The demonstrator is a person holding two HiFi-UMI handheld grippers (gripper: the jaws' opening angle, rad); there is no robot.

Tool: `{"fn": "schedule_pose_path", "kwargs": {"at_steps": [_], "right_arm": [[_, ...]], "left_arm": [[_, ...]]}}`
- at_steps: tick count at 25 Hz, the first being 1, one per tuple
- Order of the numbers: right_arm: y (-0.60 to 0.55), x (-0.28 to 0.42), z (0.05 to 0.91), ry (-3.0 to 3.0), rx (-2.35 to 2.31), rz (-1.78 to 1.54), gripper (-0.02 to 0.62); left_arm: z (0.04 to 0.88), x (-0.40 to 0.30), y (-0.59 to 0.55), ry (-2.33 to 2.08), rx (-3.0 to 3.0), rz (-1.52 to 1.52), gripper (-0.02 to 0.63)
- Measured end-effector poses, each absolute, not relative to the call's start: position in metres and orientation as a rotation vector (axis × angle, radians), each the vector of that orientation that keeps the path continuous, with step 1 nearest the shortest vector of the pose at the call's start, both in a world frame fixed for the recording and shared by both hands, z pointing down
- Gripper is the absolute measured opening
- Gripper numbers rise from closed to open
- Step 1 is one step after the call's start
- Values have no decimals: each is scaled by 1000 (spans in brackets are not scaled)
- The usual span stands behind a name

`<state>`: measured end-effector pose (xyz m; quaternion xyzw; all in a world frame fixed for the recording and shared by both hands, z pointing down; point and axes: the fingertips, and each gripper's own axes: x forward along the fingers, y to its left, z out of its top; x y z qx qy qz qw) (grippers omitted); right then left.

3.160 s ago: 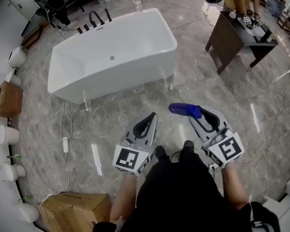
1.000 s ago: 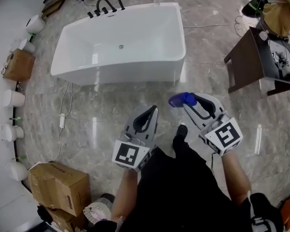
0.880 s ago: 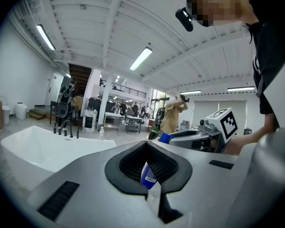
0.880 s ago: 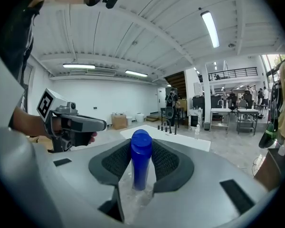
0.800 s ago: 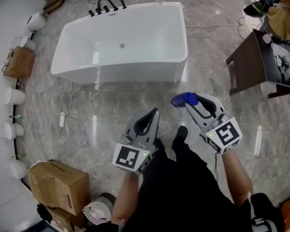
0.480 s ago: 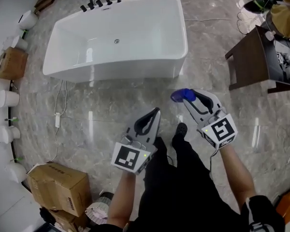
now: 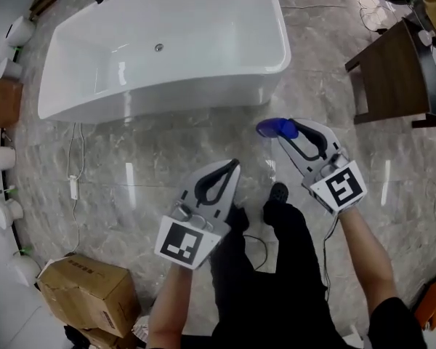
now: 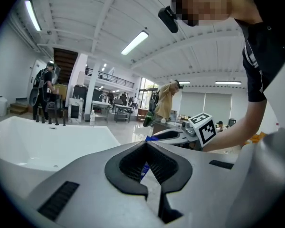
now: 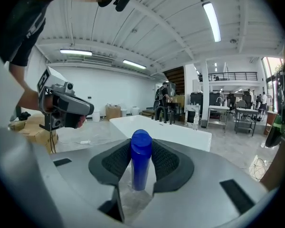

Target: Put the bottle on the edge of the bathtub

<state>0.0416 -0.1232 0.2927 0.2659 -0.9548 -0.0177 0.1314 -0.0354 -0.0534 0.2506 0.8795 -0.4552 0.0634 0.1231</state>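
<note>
The white bathtub (image 7: 167, 42) fills the top of the head view, a short step ahead of me on the marble floor. My right gripper (image 7: 288, 131) is shut on a blue bottle (image 7: 273, 128); in the right gripper view the bottle (image 9: 141, 160) stands upright between the black pads, its round cap above them, with the tub (image 9: 166, 127) beyond. My left gripper (image 7: 234, 166) hangs lower and to the left, shut with nothing in it; its tips (image 8: 146, 144) meet in the left gripper view. Both grippers are short of the tub's near rim.
A dark wooden table (image 7: 396, 71) stands at the right. A cardboard box (image 7: 87, 289) sits at lower left, and a white cable with a plug (image 7: 74, 184) lies left of the tub. Black taps (image 8: 50, 120) and a clear bottle (image 8: 91, 118) stand at the tub's far end. People stand in the background.
I have come closer to the bathtub; it now looms larger and higher in the head view. Both grippers keep their pose, the right still shut on the blue bottle.
</note>
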Motion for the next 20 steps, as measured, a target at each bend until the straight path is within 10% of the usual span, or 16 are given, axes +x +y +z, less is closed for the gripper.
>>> {"fn": "schedule_pose_path", "kwargs": {"at_steps": [20], "right_arm": [[-230, 10, 660, -2745, 721, -138, 132]], "left_arm": [[621, -69, -170, -1231, 2646, 200, 11]]}}
